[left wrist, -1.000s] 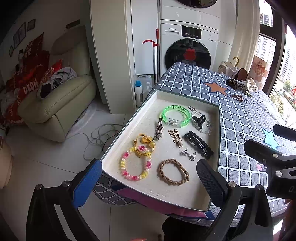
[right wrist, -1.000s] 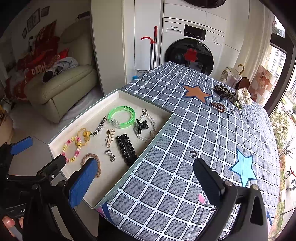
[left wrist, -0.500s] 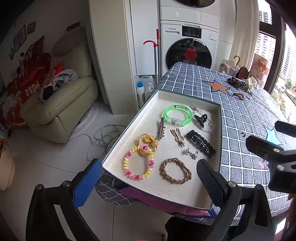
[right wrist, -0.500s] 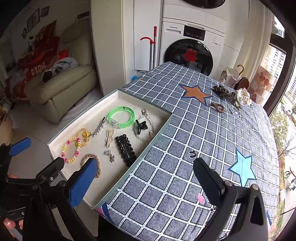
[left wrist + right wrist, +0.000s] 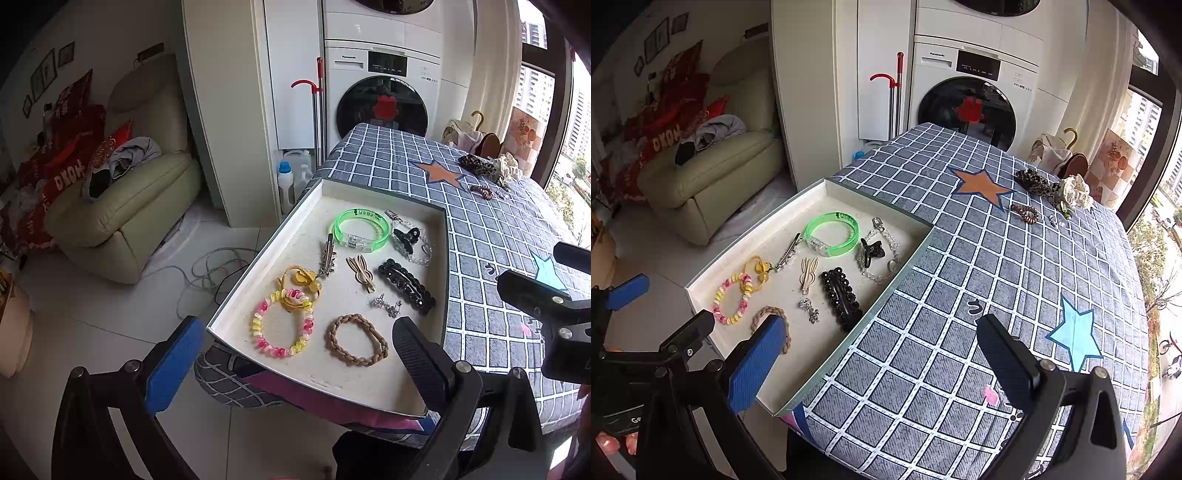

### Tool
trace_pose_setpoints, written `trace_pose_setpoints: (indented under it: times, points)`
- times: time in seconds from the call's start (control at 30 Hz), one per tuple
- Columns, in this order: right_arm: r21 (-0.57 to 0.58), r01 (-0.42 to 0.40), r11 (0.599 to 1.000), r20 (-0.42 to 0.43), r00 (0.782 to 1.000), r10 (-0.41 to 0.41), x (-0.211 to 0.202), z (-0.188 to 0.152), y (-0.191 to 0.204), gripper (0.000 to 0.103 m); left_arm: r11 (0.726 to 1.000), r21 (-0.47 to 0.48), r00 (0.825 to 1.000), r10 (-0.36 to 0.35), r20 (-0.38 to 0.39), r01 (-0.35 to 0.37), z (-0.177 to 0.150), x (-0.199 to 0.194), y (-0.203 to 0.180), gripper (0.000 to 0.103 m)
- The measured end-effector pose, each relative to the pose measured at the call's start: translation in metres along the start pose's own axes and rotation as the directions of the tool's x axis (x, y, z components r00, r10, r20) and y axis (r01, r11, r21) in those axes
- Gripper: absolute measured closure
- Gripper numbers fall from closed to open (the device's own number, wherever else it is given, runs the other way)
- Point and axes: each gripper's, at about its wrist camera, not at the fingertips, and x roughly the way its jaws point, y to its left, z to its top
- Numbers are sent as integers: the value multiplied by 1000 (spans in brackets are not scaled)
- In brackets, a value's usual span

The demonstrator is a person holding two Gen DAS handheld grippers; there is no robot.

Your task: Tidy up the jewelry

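Observation:
A shallow white tray sits at the table's left edge. In it lie a green bangle, a pink and yellow bead bracelet, a braided brown band, a black beaded clip and other small pieces. Loose hair ties and scrunchies lie at the table's far right. My left gripper is open and empty, in front of the tray's near edge. My right gripper is open and empty above the tablecloth, right of the tray.
The table carries a blue checked cloth with star patches. A cream armchair stands at the left, with cables on the floor. A washing machine stands behind the table. A window is at the right.
The left gripper has drifted a little left, so the tray sits further right in its view. The right gripper has barely moved. Both stay open.

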Motion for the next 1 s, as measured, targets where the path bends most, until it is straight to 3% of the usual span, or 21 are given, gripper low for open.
trace_pose_setpoints:
  times: [1.0]
  points:
    - [5, -1, 1000, -3, 1000, 1, 3, -1, -1, 0, 1000, 2, 1000, 2, 2, -2, -1, -1, -1, 0]
